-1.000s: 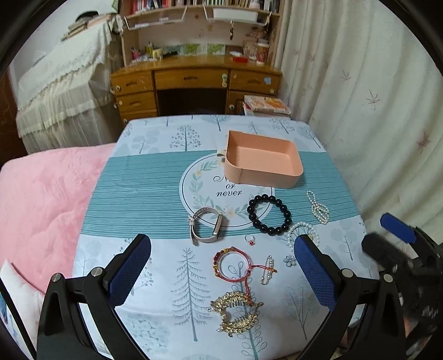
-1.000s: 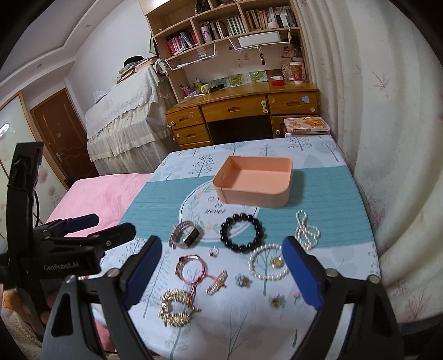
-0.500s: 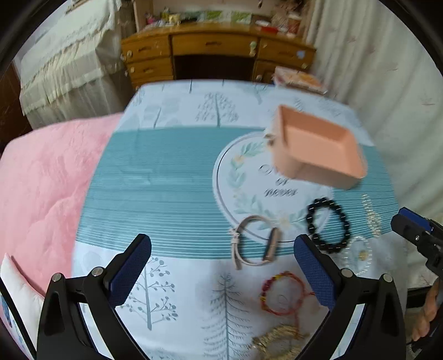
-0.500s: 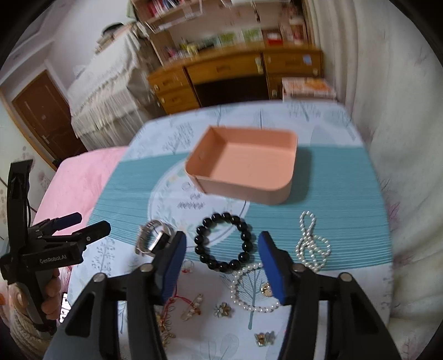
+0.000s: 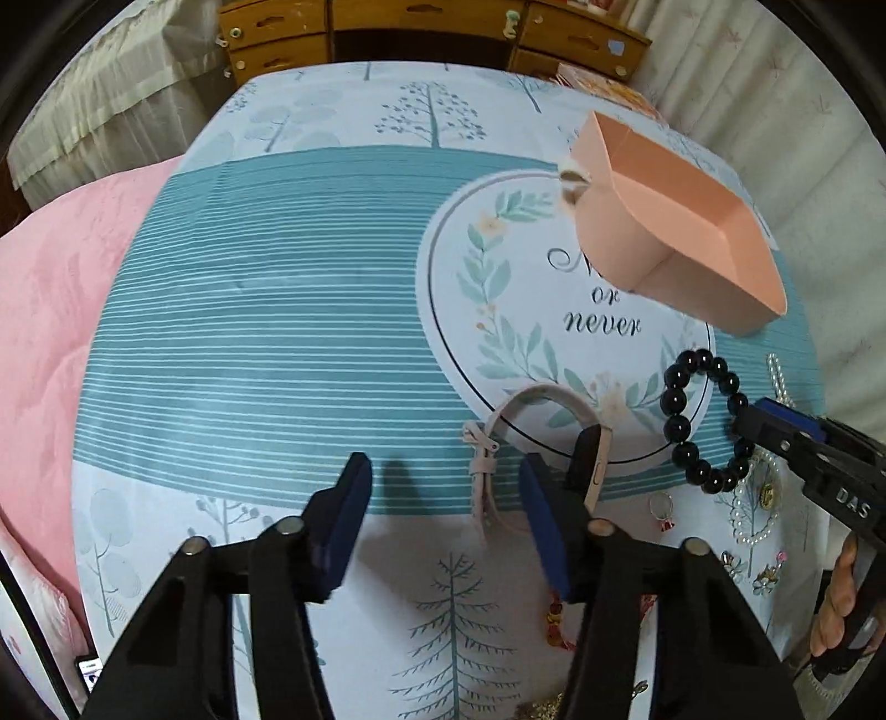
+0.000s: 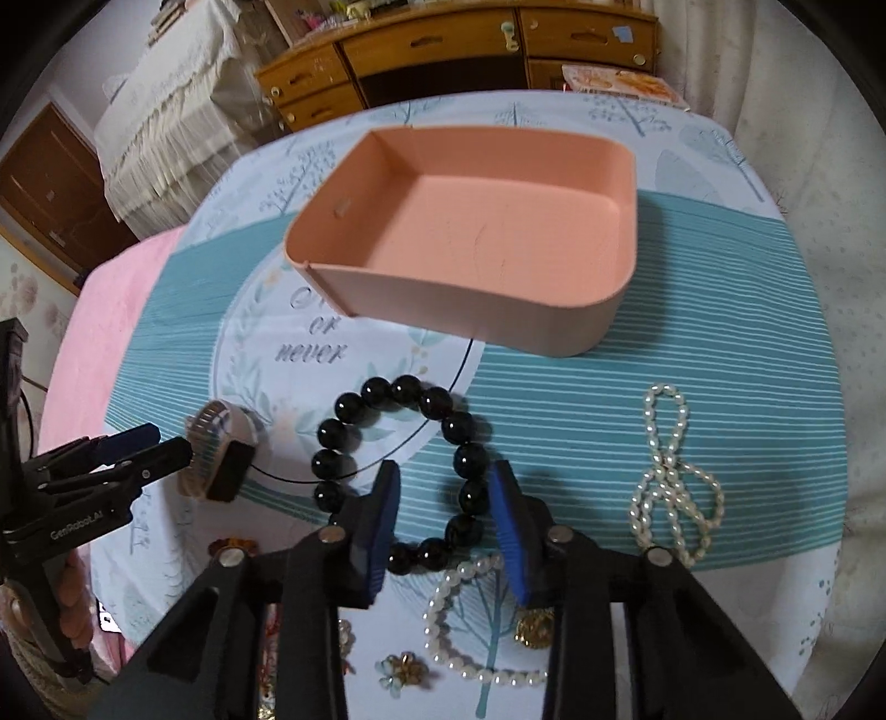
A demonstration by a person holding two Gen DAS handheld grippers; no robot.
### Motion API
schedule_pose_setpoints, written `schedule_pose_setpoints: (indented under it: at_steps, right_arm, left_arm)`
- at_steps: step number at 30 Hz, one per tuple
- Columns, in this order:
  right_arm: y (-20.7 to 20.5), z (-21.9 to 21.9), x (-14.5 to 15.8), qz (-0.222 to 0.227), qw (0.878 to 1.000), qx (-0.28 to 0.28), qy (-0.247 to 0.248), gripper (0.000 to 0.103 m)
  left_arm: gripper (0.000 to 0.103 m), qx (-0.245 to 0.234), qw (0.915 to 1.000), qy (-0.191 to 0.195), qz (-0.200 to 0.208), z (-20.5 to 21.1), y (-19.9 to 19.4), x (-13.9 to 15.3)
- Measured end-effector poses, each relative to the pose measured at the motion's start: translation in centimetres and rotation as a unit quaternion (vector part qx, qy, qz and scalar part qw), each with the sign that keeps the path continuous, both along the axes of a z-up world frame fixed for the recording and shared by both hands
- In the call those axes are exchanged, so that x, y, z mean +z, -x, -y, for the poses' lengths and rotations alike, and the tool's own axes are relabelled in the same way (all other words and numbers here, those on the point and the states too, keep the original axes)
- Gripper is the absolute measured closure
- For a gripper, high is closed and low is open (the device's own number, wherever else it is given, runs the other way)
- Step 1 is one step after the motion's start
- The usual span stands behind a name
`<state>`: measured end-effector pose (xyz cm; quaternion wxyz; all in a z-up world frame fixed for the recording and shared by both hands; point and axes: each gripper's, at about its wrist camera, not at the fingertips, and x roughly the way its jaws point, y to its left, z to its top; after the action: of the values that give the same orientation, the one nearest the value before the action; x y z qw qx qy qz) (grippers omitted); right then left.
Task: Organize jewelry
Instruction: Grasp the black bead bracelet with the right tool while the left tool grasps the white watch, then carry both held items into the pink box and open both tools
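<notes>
An empty pink tray [image 6: 554,299] [image 5: 620,249] stands on the table. A black bead bracelet [image 6: 464,459] [image 5: 678,426] lies in front of it. My right gripper [image 6: 446,498] is open, low over the bracelet's right side, its fingers straddling the beads. My left gripper [image 5: 446,493] is open, just above the strap of a beige watch-like band [image 5: 531,399] [image 6: 213,443]. It holds nothing. A pearl bracelet [image 6: 470,659] and a looped pearl strand [image 6: 673,482] lie near the right gripper.
A tree-print tablecloth [image 5: 266,310] covers the table. Small brooches [image 6: 401,667], a ring [image 5: 662,507] and a red beaded bracelet [image 5: 556,626] lie near the front edge. A pink bed [image 5: 39,310] is to the left, a wooden desk [image 6: 443,50] behind, a curtain at right.
Both grippers have dropped toward the table and narrowed. The right one has come over the black bracelet, the left one to the beige band.
</notes>
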<state>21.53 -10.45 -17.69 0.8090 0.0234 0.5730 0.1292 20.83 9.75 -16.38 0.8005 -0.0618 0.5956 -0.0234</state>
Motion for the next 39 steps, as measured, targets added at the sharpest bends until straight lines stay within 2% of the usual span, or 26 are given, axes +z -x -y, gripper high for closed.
schedule_pose_setpoints:
  at_steps: [1,4,6,8,16,29,34,39]
  right_arm:
    - [-0.1,-0.1,-0.2,-0.001,1.000,0.000,0.004,0.073]
    - [-0.3,-0.3,-0.6,0.001,1.000,0.002,0.018,0.080]
    - [-0.4,-0.2,-0.8,0.001,1.000,0.000,0.021,0.086]
    - [-0.6,-0.1,-0.8,-0.001,1.000,0.000,0.019,0.087]
    - [-0.3,0.5,-0.1,0.003,1.000,0.001,-0.015,0.088]
    - [0.7,1.3,8.6,0.094,0.994,0.001,-0.052,0.088]
    - [-0.4,2.6,11.0,0.131,0.989,-0.028,-0.069,0.088]
    - [-2.4,3.6,12.0,0.156,0.981,-0.055,-0.100,0.088]
  left_arm:
    - [0.055,-0.003,1.0000,-0.002,-0.001,0.1,0.0,-0.1]
    - [0.074,-0.008,0.9999,-0.011,-0.006,0.4,-0.3,-0.4]
    - [0.085,-0.011,0.9999,-0.003,-0.013,0.6,-0.6,-0.7]
    - [0.093,-0.013,0.9998,-0.002,-0.016,0.8,-0.8,-0.9]
    - [0.096,-0.011,0.9999,-0.006,-0.001,1.4,-0.8,0.0]
    - [0.096,-0.040,0.9960,-0.016,0.079,4.4,-1.5,7.3]
    - [0.096,-0.051,0.9921,-0.014,0.114,6.7,-3.6,9.4]
    - [0.096,-0.050,0.9887,-0.014,0.140,9.2,-7.5,9.5]
